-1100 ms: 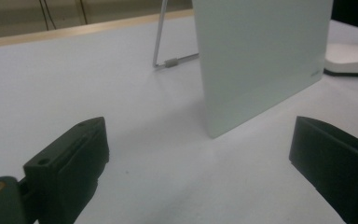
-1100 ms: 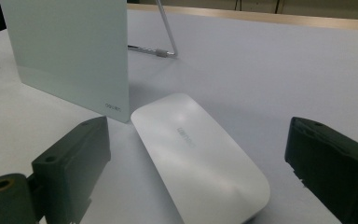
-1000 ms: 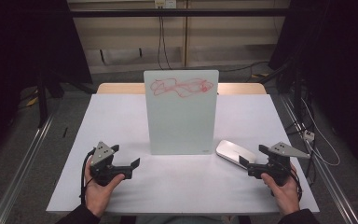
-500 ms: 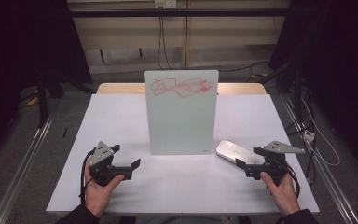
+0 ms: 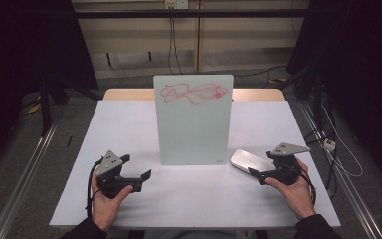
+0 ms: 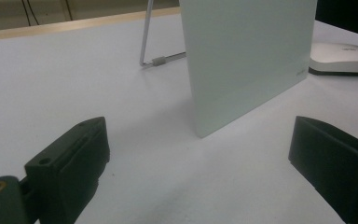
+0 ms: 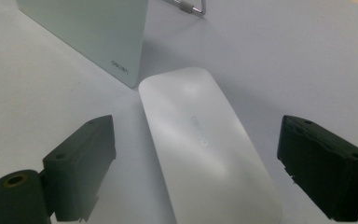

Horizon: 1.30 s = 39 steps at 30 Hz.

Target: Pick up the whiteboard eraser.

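White tabletop (image 5: 129, 129) ahead: your right gripper (image 7: 196, 154), jaws just narrowing yet unclamped, straddles the whiteboard eraser (image 7: 205, 144) beside the scribbled board (image 5: 194, 119); left gripper (image 5: 138, 175) spread, idle; erasing remains.

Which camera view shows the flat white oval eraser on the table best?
The right gripper view: the flat white oval eraser lies large between that gripper's open jaws, its faint embossed mark visible. The high view shows it small, beside the upright glass board. The left gripper view catches part of it at the right edge.
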{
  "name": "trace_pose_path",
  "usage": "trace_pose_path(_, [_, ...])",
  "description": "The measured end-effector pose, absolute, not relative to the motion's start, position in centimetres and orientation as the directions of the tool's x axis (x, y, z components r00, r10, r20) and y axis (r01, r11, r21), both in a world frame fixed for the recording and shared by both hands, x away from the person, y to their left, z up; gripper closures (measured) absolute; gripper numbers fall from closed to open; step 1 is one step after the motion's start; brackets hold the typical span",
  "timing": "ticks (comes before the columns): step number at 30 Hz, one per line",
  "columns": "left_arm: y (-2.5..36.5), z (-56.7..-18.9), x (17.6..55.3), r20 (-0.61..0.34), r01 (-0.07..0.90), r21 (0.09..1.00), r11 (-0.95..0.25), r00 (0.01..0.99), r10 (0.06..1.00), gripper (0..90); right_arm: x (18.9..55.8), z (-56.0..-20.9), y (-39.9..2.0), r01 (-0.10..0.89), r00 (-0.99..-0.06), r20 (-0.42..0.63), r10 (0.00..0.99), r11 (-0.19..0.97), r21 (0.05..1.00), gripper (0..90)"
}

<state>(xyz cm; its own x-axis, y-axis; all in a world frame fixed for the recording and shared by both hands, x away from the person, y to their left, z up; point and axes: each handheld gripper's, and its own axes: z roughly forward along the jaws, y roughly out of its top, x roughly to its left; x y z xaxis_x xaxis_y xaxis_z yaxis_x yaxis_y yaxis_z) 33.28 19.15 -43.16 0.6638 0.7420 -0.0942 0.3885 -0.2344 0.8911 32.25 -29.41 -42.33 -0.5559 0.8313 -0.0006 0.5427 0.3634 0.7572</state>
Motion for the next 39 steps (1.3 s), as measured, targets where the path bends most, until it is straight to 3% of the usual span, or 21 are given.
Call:
trace_pose_path(13, [19.0,-43.5,33.4,-0.114,0.425,0.87,-0.251,0.668,0.736,5.0,35.8,-43.0,-28.9,0.574,-0.618,0.0,0.786,0.452,0.683,18.1])
trace_pose_path(22, [19.0,-43.6,33.5,-0.116,0.432,0.867,-0.249,0.661,0.741,4.8,36.4,-43.5,-28.7,0.581,-0.65,-0.006,0.76,0.503,0.64,17.6])
trace_pose_path(28, [19.0,-43.6,33.6,-0.113,0.429,0.868,-0.25,0.662,0.741,4.8,36.6,-44.0,-28.2,0.576,-0.691,0.0,0.723,0.551,0.604,26.6])
trace_pose_path(39, [19.0,-43.6,33.6,-0.11,0.429,0.867,-0.254,0.662,0.742,4.7,37.1,-43.6,-27.8,0.569,-0.727,-0.026,0.687,0.623,0.538,29.1])
